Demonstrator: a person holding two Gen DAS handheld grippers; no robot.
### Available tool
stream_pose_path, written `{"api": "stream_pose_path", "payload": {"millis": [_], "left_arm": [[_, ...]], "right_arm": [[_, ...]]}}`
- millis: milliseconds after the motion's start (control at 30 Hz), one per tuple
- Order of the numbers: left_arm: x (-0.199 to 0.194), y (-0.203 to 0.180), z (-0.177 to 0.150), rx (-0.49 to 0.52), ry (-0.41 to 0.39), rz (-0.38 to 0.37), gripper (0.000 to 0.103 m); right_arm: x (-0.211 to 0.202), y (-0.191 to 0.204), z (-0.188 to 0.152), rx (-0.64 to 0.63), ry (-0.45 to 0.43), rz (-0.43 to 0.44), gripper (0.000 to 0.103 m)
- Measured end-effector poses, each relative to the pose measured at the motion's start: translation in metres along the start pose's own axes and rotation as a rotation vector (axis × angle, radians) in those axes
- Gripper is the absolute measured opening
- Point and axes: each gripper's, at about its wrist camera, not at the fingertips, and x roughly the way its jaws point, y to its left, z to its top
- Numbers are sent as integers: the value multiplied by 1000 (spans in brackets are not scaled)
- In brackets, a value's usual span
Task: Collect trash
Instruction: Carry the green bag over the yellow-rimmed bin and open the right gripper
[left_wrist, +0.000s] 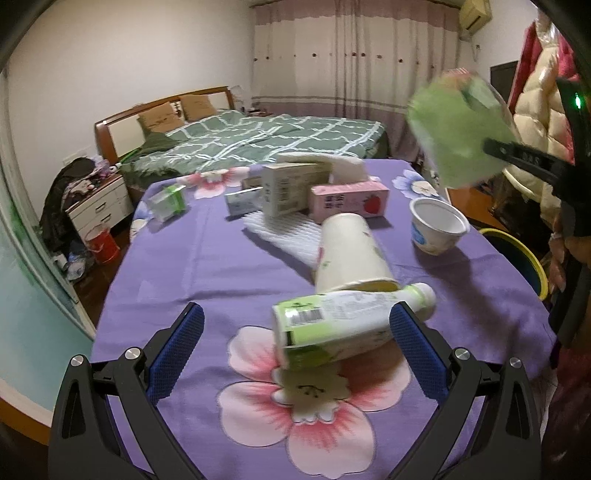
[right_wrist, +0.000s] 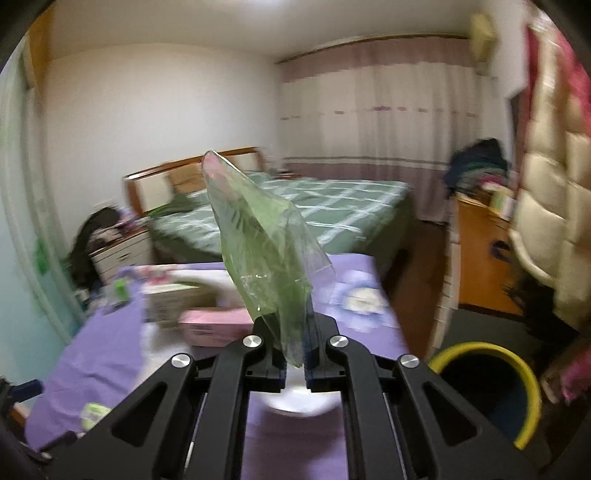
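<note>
My left gripper (left_wrist: 295, 328) is open, its blue pads on either side of a green-and-white plastic bottle (left_wrist: 343, 325) lying on the purple flowered tablecloth (left_wrist: 184, 266). A tipped paper cup (left_wrist: 351, 254) lies just behind the bottle. My right gripper (right_wrist: 295, 347) is shut on a green see-through plastic wrapper (right_wrist: 262, 251) and holds it in the air above the table's right side; the wrapper also shows in the left wrist view (left_wrist: 458, 133). A yellow-rimmed bin (right_wrist: 491, 384) stands on the floor to the right of the table.
On the table are a white yoghurt tub (left_wrist: 436, 225), a pink carton (left_wrist: 351, 201), a beige box (left_wrist: 288, 192), a small green box (left_wrist: 168, 201), white foam wrap (left_wrist: 288, 236) and a tissue pack. A bed, nightstand, hanging coats and a wooden cabinet surround the table.
</note>
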Motion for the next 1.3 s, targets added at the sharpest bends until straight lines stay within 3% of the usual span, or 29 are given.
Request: {"api": "stream_pose_path", "payload": {"millis": [300,533,600,667,733,1033,1300], "left_arm": [[8,-31,7,29,4,-38,99],[9,-48,10,57,12,-43,99],[9,-49,11,60,12,-37,99],[10,-48,11,60,16,-27,99],[11,-47,10,58,22,-20,99],[15,-24,-10,60,69,39,99],[32,0,-21,17,105,-38,99]], "right_arm": [[17,-129,-40,121,128,-316,7],[51,-197,-81,213,278,-421,8],[57,-204,-88,218,307,-432,10],[60,-207,-94,223,328,-438,21],[57,-206,-95,228,319,-447,45],[44,-183,-77,201,257,-439,54],[38,-166,-67,187,228,-408,54]]}}
